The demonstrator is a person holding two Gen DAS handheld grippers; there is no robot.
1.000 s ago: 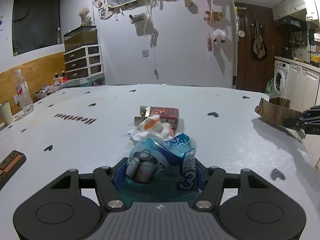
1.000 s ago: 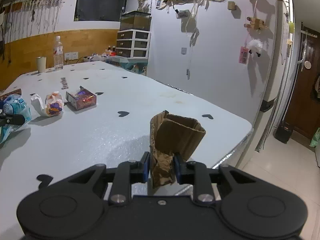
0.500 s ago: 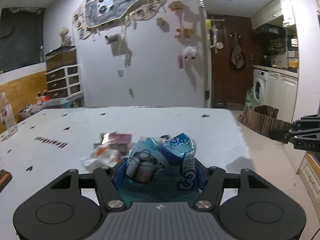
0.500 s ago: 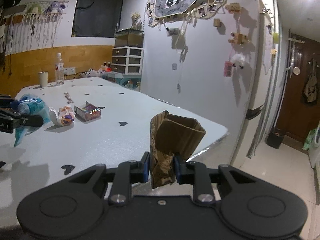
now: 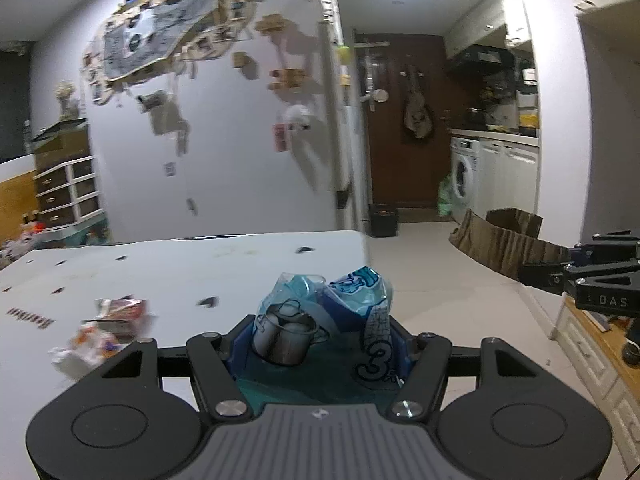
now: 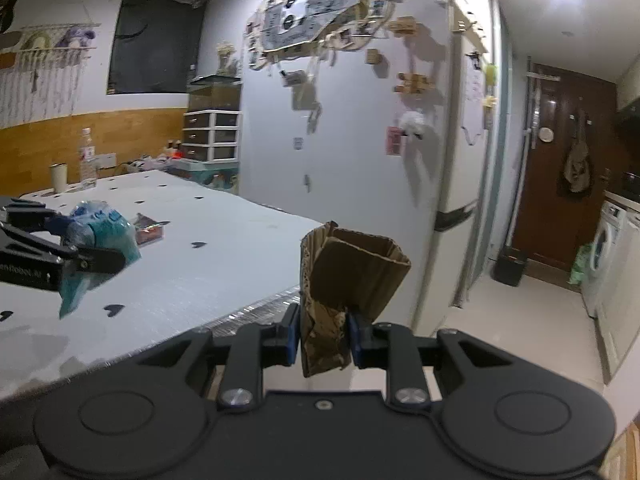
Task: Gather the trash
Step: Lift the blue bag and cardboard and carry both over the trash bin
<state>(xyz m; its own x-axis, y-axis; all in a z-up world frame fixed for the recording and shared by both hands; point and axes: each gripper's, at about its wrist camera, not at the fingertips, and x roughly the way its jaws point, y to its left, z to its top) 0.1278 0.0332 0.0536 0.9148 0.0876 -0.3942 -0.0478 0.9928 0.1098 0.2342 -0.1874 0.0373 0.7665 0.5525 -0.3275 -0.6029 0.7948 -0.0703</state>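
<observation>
My left gripper (image 5: 320,340) is shut on a crumpled blue plastic wrapper (image 5: 328,320) and holds it above the white table's near right corner; it also shows in the right wrist view (image 6: 100,240). My right gripper (image 6: 324,336) is shut on a folded piece of brown cardboard (image 6: 352,276), held in the air past the table's edge; the cardboard also shows in the left wrist view (image 5: 504,244). A small red box (image 5: 122,312) and a crumpled white wrapper (image 5: 86,346) lie on the table.
The white table (image 6: 224,256) with black heart marks ends at a metallic edge. A black bin (image 5: 383,220) stands on the floor by the brown door. A washing machine (image 5: 464,176) and cabinets line the right wall. A bottle (image 6: 87,160) and cup (image 6: 58,178) stand at the table's far side.
Both grippers have swung right, away from the table toward the hallway, each still holding its item. The box and white wrapper have slid to the left of the left wrist view.
</observation>
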